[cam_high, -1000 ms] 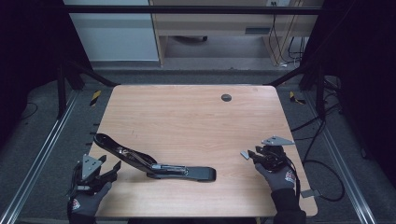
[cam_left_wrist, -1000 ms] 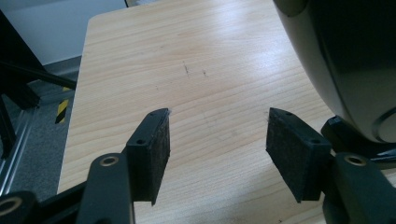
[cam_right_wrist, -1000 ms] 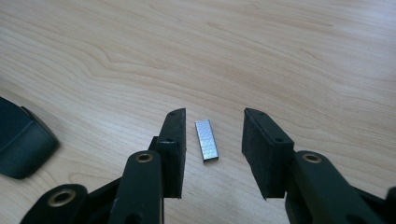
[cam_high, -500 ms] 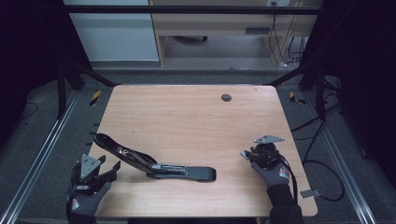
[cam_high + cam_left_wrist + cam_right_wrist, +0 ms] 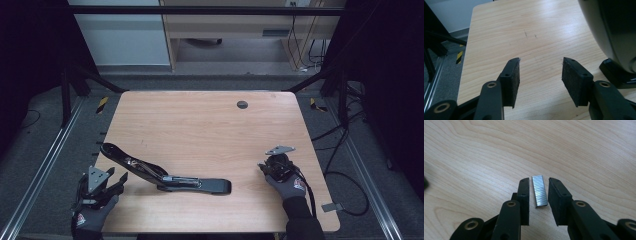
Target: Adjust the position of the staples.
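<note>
Silvery and ribbed, a staple strip [image 5: 539,191] lies flat on the table [image 5: 200,125], framed squarely between the jaws of the right gripper [image 5: 538,190]. Those jaws have just been closing, yet a sliver of wood is seen on either side of the strip, so nothing is pinched: the pads are close but not pressing, and the strip is judged to be not yet picked up. In the high view the right gripper [image 5: 272,167] is found near the table's right edge, tipped down toward the surface, well apart from the stapler [image 5: 165,175].

Black and swung wide open, the stapler is laid across the near middle of the table, its base flat and its upper arm angled up toward the left. No staples can be made out in its channel at this size.

Off the near left corner, the left gripper [image 5: 107,182] is held just beside the raised arm. Its jaws have also just been narrowing, but in the left gripper view bare wood is seen between the pads [image 5: 511,80], with the stapler's dark body [image 5: 616,35] off to one side, ungrasped.

Progress, as judged: stapler opened, strip lined up. Left to do: strip gripped, lifted, carried over, loaded, stapler shut.
</note>
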A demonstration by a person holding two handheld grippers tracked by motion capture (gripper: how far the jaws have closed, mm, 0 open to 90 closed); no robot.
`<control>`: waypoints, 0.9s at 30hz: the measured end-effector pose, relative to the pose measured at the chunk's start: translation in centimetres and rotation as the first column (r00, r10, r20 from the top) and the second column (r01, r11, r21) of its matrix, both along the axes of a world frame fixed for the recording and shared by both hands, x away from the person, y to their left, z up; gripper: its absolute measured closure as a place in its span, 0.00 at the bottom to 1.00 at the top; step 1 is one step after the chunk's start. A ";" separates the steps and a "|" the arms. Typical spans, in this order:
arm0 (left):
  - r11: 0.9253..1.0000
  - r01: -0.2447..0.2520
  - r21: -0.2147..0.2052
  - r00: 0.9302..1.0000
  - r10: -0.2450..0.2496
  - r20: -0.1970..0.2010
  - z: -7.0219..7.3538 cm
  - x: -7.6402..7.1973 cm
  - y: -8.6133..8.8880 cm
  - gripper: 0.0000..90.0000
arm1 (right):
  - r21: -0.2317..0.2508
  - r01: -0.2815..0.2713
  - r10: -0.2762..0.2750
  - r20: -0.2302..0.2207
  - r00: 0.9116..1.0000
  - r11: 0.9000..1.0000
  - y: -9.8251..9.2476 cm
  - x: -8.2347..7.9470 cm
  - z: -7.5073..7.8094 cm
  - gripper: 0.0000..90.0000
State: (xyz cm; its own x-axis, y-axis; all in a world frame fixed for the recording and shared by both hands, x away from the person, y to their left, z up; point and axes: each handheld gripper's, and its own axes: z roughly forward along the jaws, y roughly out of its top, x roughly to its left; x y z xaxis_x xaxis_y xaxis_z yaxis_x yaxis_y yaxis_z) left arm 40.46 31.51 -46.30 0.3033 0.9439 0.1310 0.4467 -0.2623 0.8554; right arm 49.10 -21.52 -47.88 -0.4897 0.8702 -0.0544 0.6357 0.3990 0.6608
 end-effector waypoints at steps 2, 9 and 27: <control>1.000 -0.004 0.000 1.000 0.004 -0.002 0.0 0.0 0.0 0.54 | -0.002 0.001 -0.001 -0.005 1.000 1.000 0.0 0.3 -0.2 0.80; 1.000 -0.005 -0.001 1.000 0.005 -0.008 -0.2 0.1 0.0 0.55 | -0.008 0.002 -0.002 -0.018 1.000 1.000 0.0 0.8 -0.4 0.83; 1.000 0.017 -0.003 1.000 -0.017 -0.009 -0.3 0.1 0.0 0.53 | 0.038 -0.019 0.020 -0.020 1.000 0.999 -0.2 0.3 0.2 0.87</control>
State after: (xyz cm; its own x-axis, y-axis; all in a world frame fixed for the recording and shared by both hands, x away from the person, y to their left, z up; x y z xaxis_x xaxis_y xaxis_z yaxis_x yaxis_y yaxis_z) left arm 40.57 31.47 -46.55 0.3203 0.9389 0.1257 0.4502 -0.2677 0.8519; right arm 49.42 -21.72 -47.66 -0.5076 0.8615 -0.0112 0.6414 0.3865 0.6627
